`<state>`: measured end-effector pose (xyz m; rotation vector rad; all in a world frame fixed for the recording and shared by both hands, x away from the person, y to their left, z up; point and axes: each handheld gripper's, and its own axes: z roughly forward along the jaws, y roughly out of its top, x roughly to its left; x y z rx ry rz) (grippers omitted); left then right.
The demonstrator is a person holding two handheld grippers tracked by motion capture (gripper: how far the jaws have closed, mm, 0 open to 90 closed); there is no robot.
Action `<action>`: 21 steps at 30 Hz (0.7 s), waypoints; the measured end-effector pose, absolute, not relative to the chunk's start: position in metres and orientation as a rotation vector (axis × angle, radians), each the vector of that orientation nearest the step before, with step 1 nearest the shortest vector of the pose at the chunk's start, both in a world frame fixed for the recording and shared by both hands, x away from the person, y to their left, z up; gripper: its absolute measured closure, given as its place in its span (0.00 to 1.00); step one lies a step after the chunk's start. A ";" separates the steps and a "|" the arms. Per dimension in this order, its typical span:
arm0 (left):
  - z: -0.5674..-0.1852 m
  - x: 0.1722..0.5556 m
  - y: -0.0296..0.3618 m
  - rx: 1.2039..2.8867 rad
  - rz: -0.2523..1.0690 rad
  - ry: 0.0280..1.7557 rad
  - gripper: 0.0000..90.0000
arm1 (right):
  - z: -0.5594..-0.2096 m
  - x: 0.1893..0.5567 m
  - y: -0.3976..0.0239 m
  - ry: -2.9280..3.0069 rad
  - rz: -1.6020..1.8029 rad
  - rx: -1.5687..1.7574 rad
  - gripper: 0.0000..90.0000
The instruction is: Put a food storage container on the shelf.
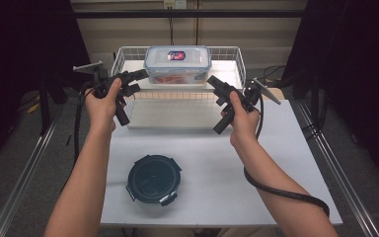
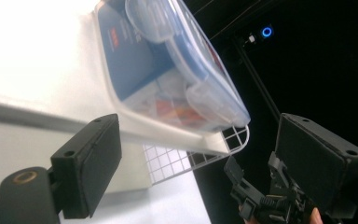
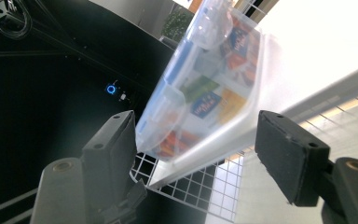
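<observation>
Table: one, white-topped [image 1: 276,163], carrying the items below.
Wire basket: one, white [image 1: 121,59], at the far edge of the table, with a white shelf inside it.
Clear rectangular container: one [image 1: 177,64], with a blue-rimmed snap lid and a red-and-blue label on top; it stands upright on the raised shelf inside the wire basket, against the back wall and about midway across. Coloured packets show through its clear side in both gripper views [image 2: 168,79] [image 3: 205,98].
Round dark container: one [image 1: 154,178], lid on with clips around its rim, on the near part of the table, well apart from the basket and from both grippers.
Left gripper: one [image 1: 133,81], held in the person's left hand [image 1: 103,101], just beside the left end of the clear rectangular container. Jaws spread, nothing pressed between them; in the left gripper view the container lies ahead, beyond the pads and apart from them.
Right gripper: one [image 1: 217,89], held in the person's right hand [image 1: 242,121], just beside the right end of the same container. Jaws parted, gripping nothing; in the right gripper view the container's end sits ahead in the gap, clear of both pads.
Cables: two, one trailing from each gripper; the right one [image 1: 286,192] loops under the right forearm.
</observation>
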<state>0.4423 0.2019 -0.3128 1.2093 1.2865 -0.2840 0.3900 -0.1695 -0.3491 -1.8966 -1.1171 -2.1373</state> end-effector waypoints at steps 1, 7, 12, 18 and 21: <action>-0.314 0.440 0.202 1.221 -0.280 1.284 0.16 | -0.350 0.389 -0.170 -1.123 -2.140 -1.891 0.32; -0.322 0.431 0.203 1.243 -0.280 1.286 0.13 | -0.358 0.381 -0.169 -1.157 -2.118 -1.857 0.30; -0.328 0.423 0.207 1.277 -0.268 1.288 0.11 | -0.369 0.374 -0.171 -1.164 -2.087 -1.839 0.30; -0.331 0.417 0.210 1.343 -0.239 1.301 0.09 | -0.379 0.368 -0.176 -1.189 -2.070 -1.832 0.29; -0.335 0.415 0.213 1.345 -0.252 1.300 0.09 | -0.382 0.364 -0.179 -1.197 -2.055 -1.825 0.29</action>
